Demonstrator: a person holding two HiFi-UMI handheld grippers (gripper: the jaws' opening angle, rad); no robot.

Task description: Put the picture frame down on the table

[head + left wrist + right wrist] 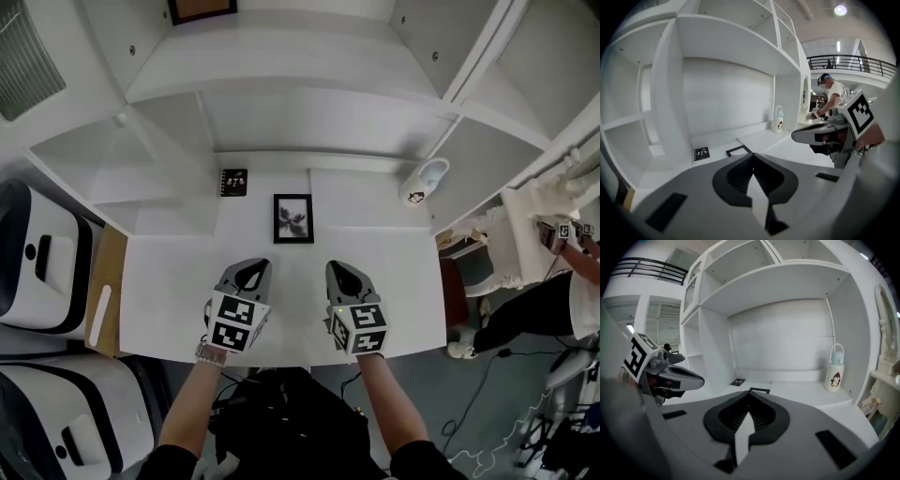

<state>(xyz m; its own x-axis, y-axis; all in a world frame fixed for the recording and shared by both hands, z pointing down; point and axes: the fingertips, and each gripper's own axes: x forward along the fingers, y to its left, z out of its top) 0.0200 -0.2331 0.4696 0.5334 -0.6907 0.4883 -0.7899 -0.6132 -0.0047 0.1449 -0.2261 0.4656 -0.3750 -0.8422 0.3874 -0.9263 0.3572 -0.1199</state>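
Observation:
The black picture frame (293, 218) lies flat on the white table (169, 281), face up, with a dark plant print in it. Both grippers hover over the table's near edge, a short way in front of the frame and apart from it. My left gripper (249, 269) is shut and holds nothing; my right gripper (339, 268) is shut and empty too. In the left gripper view the frame (738, 150) shows just past the closed jaw tips (752, 155). The right gripper view has the frame (759, 390) beyond its closed tips (750, 393).
A small black notebook (233, 182) lies left of the frame. A white penguin bottle (424, 182) stands at the back right. White shelf cubbies (309, 103) rise behind the table. White-and-black units (37, 253) stand at the left; a person (553, 300) stands at the right.

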